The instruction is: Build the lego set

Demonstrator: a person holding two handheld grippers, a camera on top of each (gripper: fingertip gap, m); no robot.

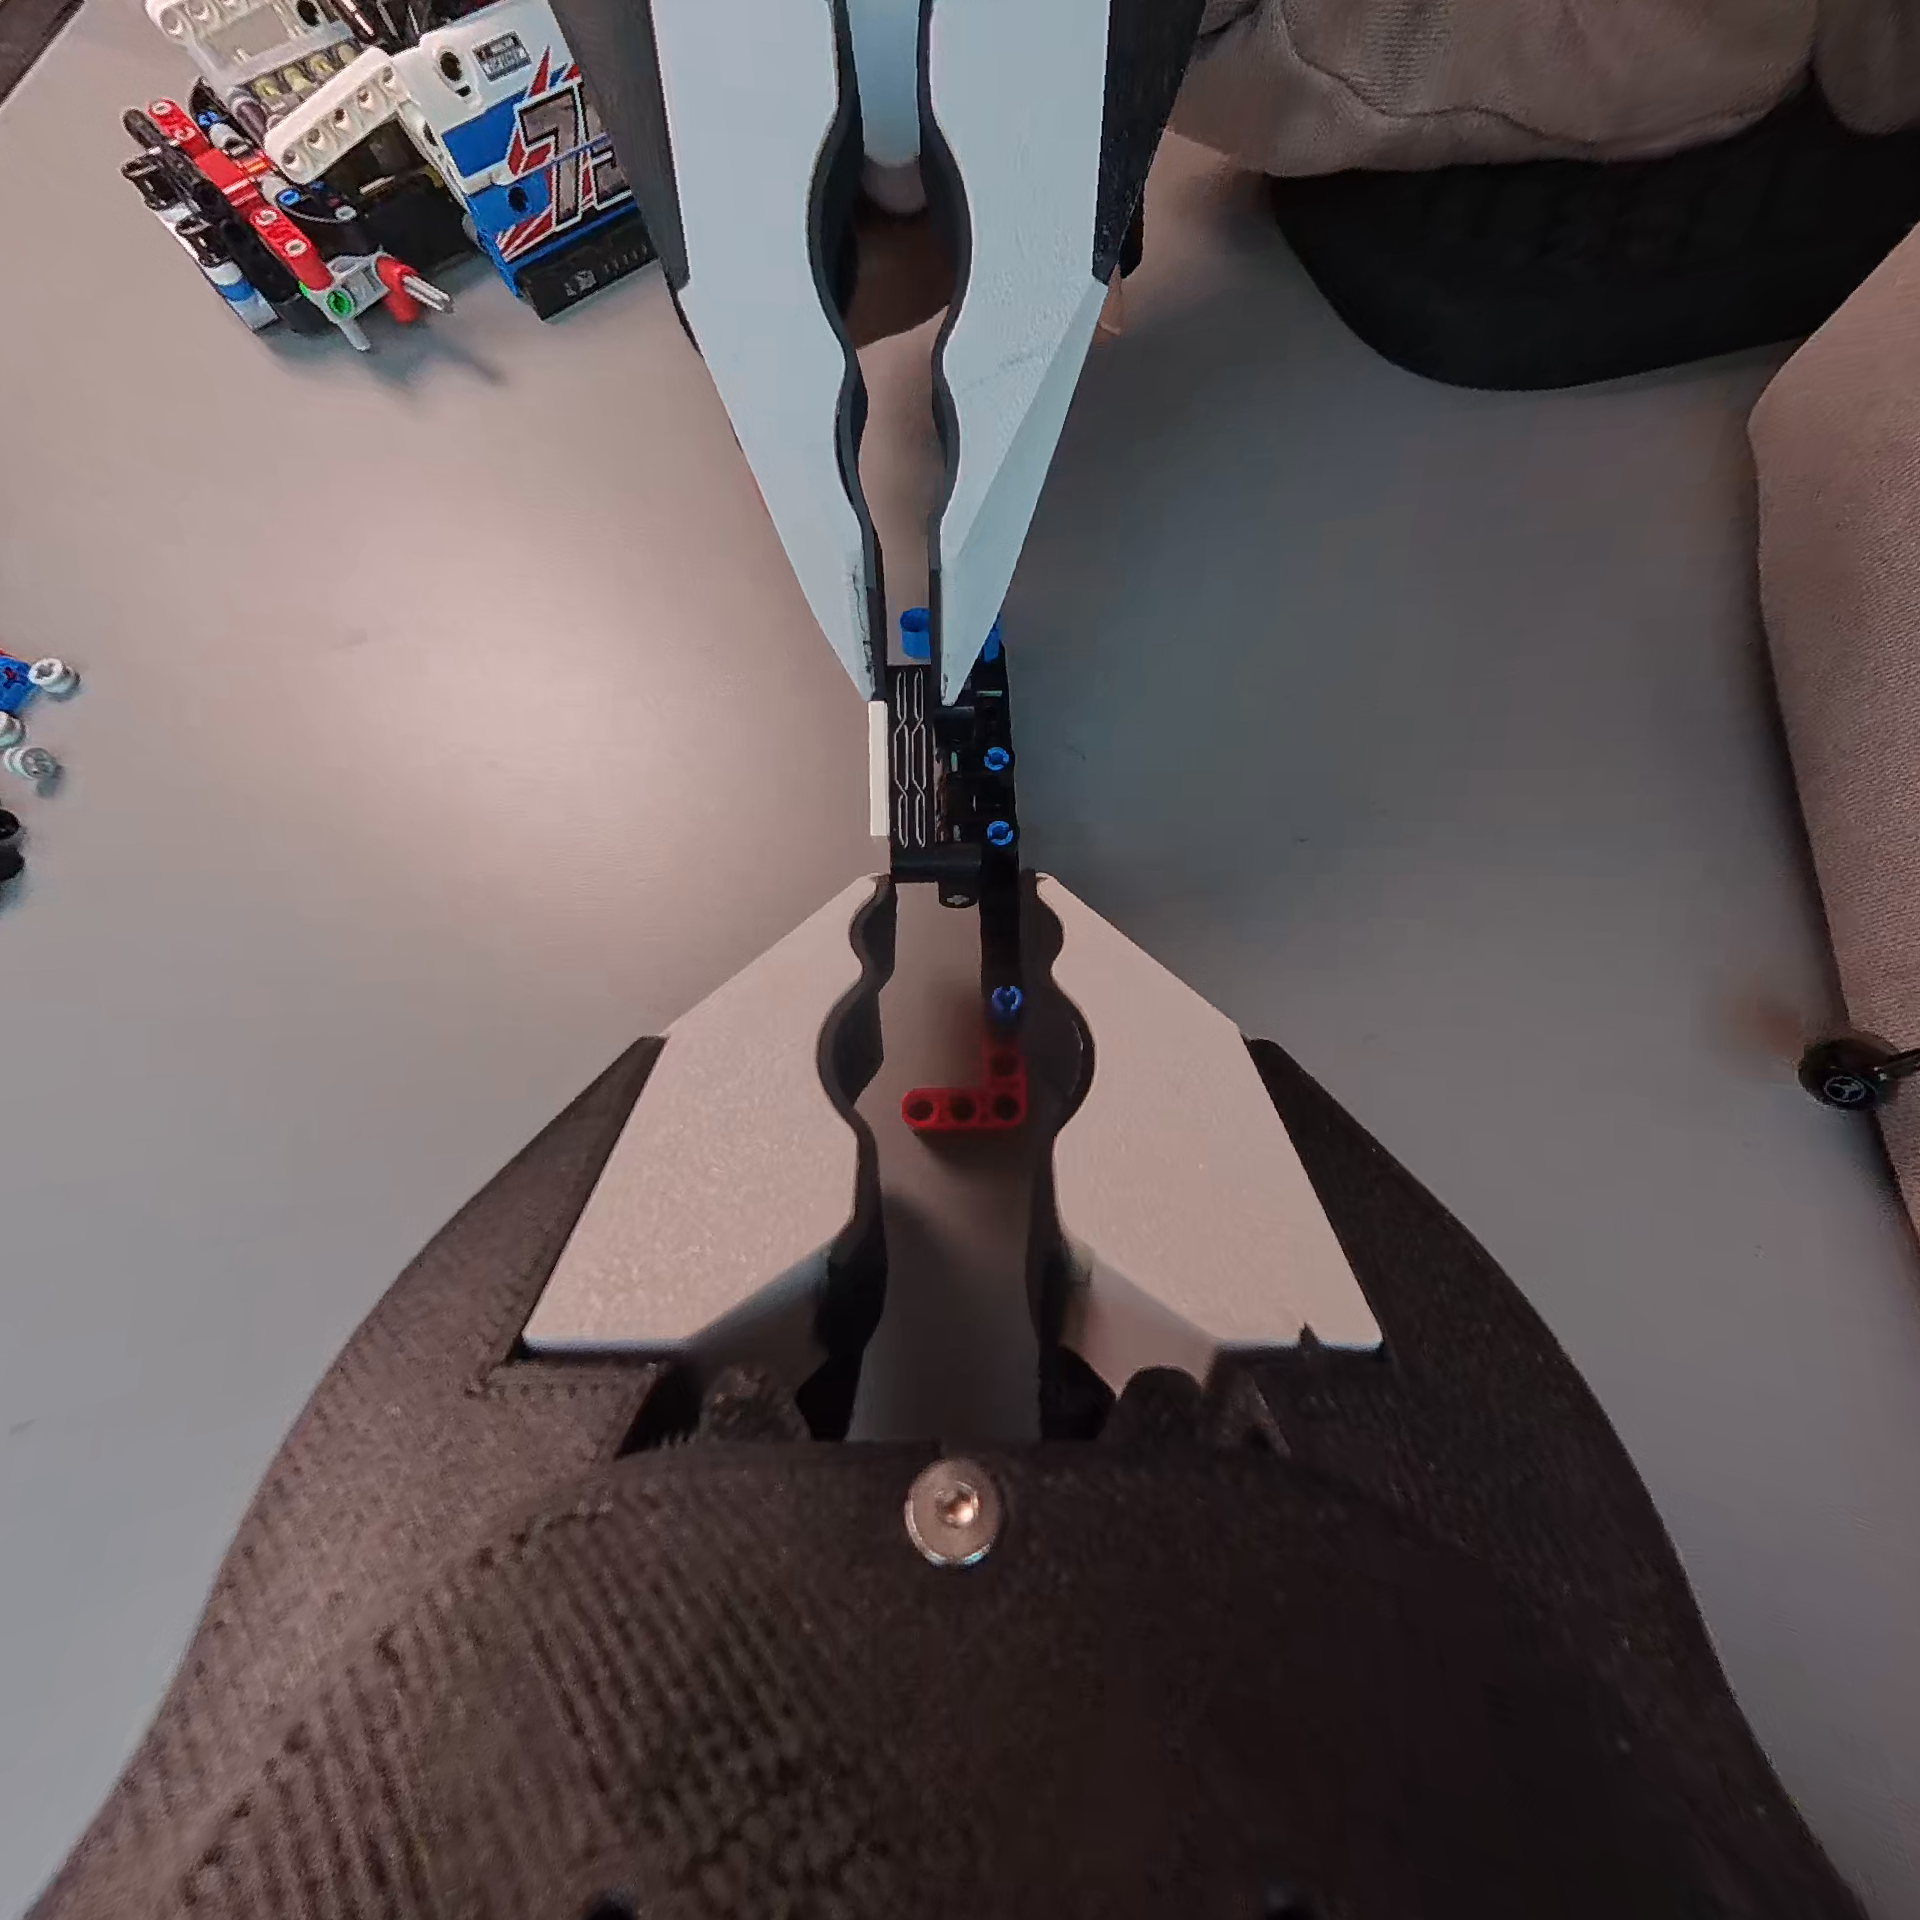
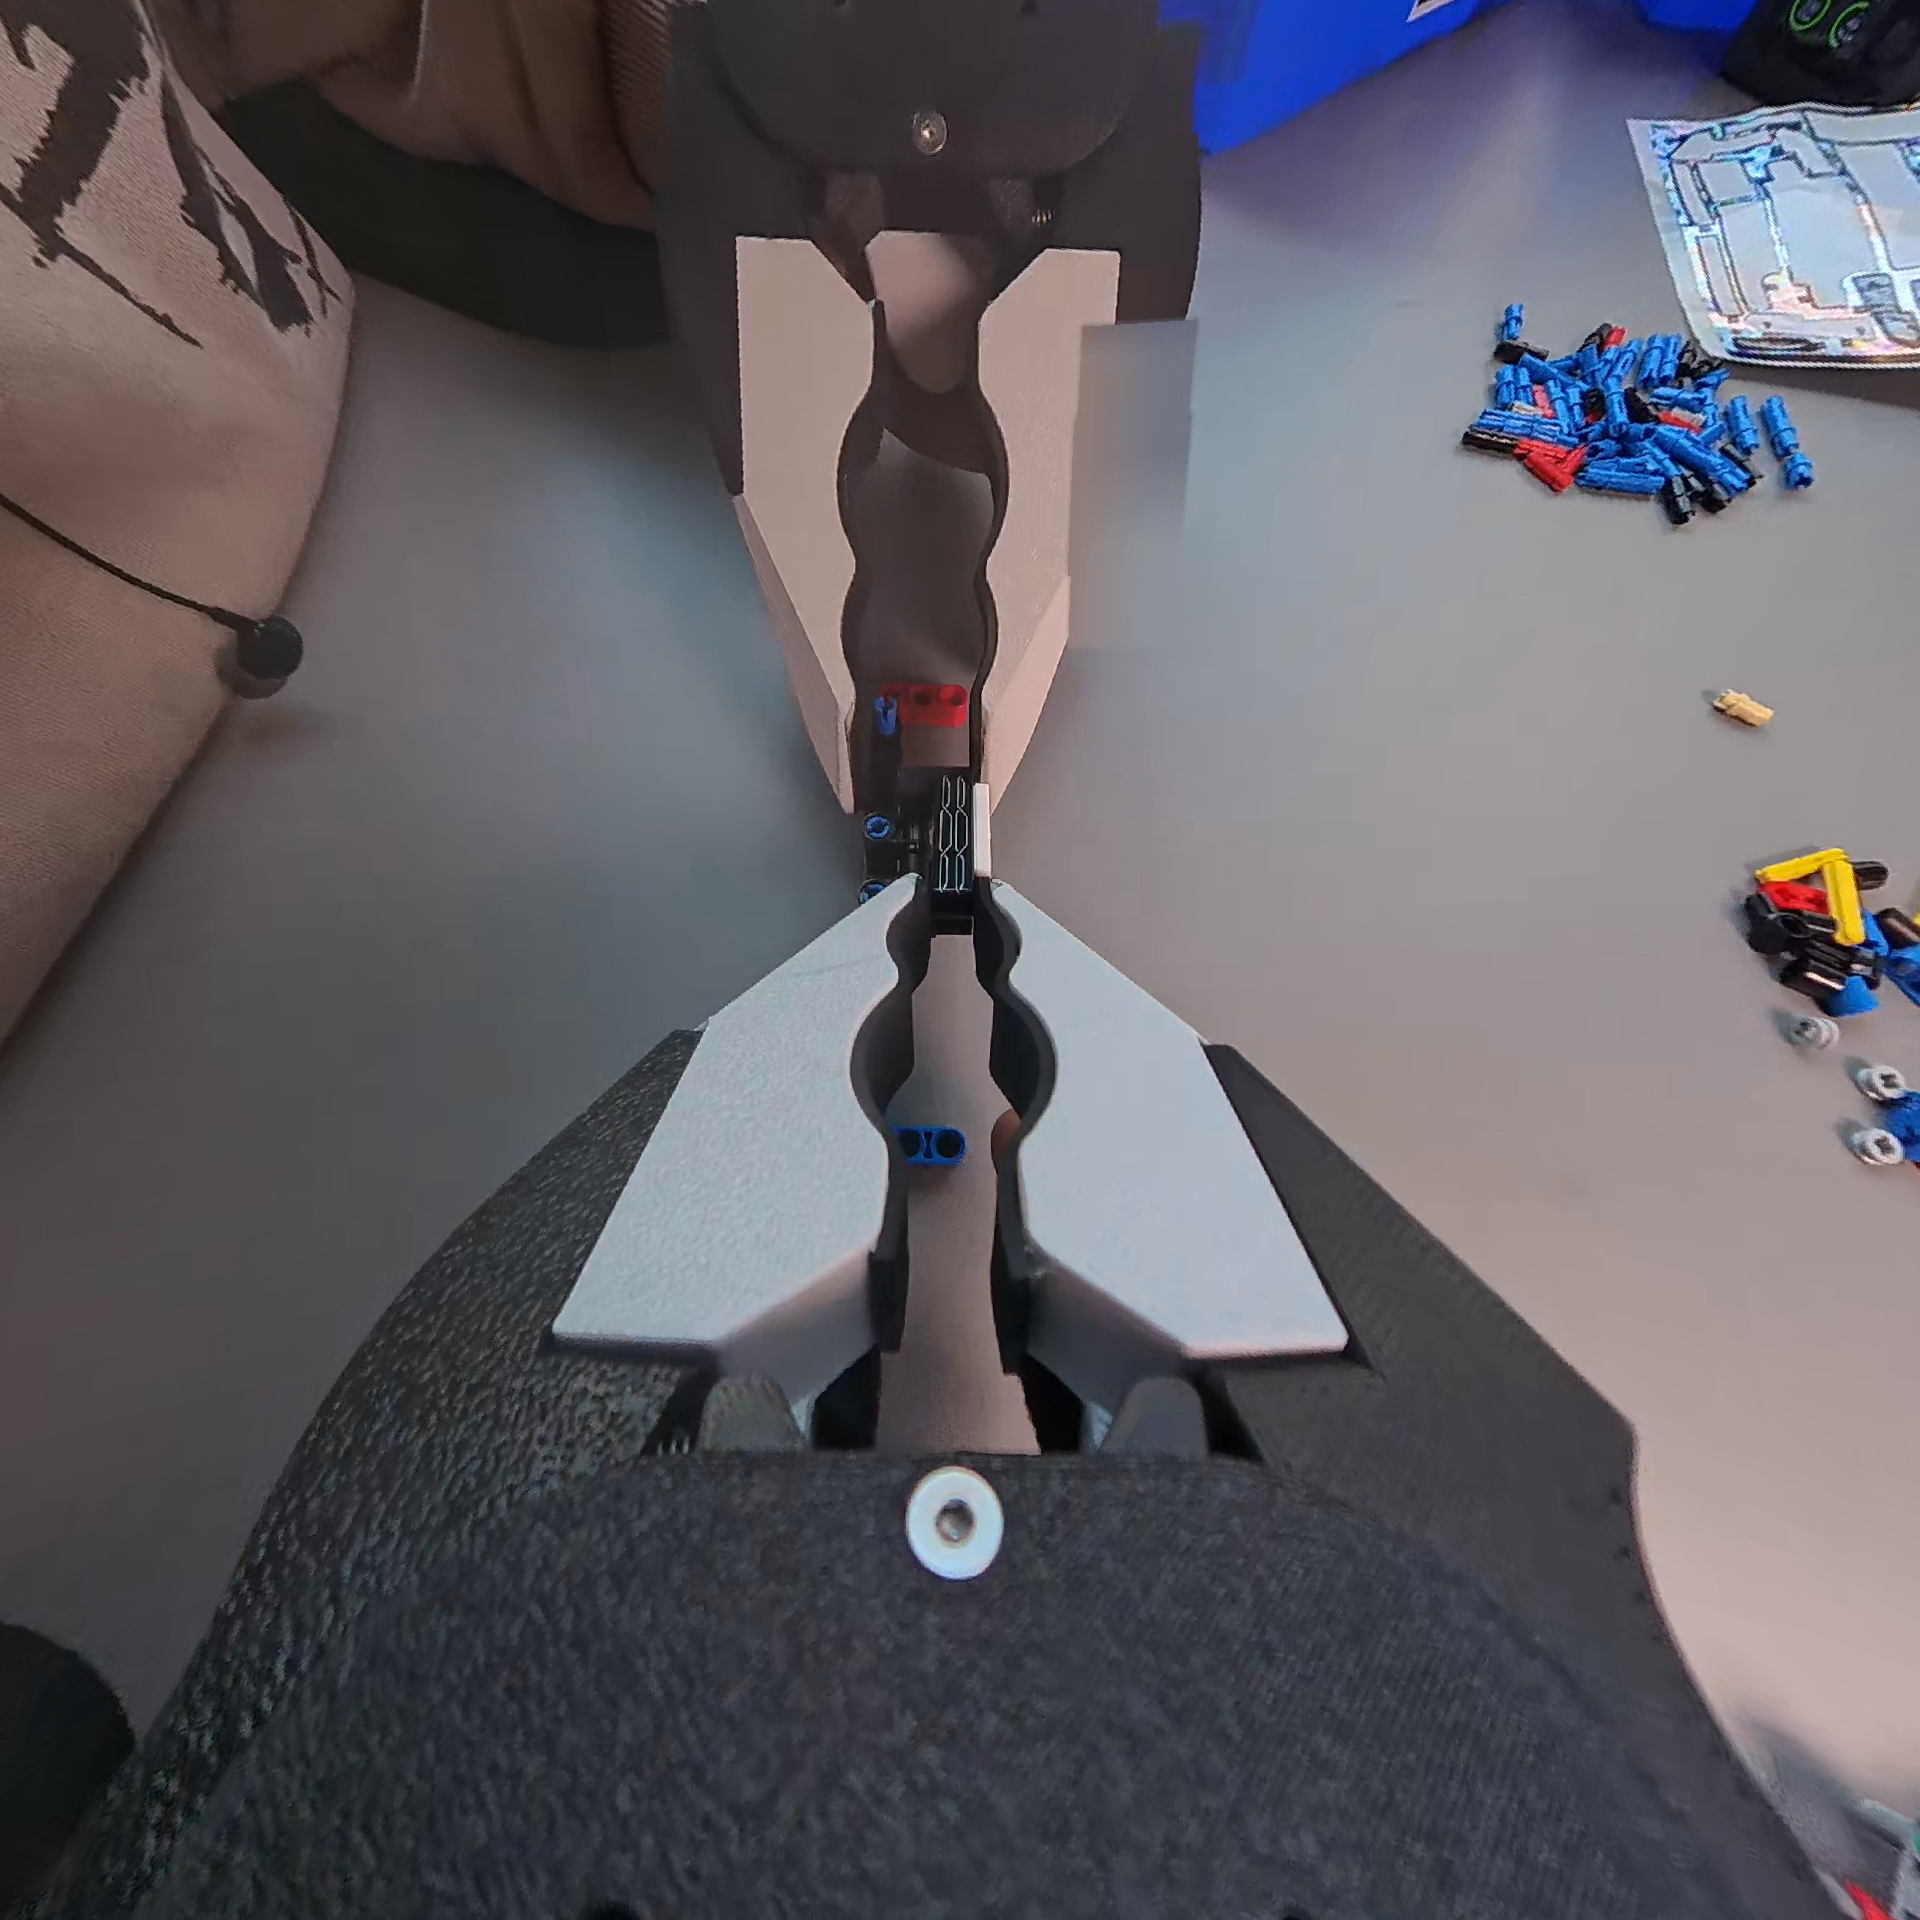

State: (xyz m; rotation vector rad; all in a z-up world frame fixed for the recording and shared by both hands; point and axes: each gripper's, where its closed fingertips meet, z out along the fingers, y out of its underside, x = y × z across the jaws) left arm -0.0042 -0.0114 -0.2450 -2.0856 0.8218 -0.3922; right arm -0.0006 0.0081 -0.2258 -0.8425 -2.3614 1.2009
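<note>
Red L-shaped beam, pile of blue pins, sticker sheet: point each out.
Red L-shaped beam (image 1: 961,1103): left wrist view, on its horizontal arm.
Pile of blue pins (image 2: 1636,426): right wrist view, middle of the heap.
Sticker sheet (image 2: 1787,234): right wrist view, its centre.

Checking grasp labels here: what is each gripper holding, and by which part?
Both hold the same small black sub-assembly: the right gripper pinches one end, the left gripper clamps the opposite end, at its black beam.

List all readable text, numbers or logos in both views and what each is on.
Not quoting writing; carriers only.
Car body panel: large printed number, red-blue stripes.
Printed sheet: too blurred.
Garment print: dark marks, partial.
Black assembly: line pattern, no text.
</note>
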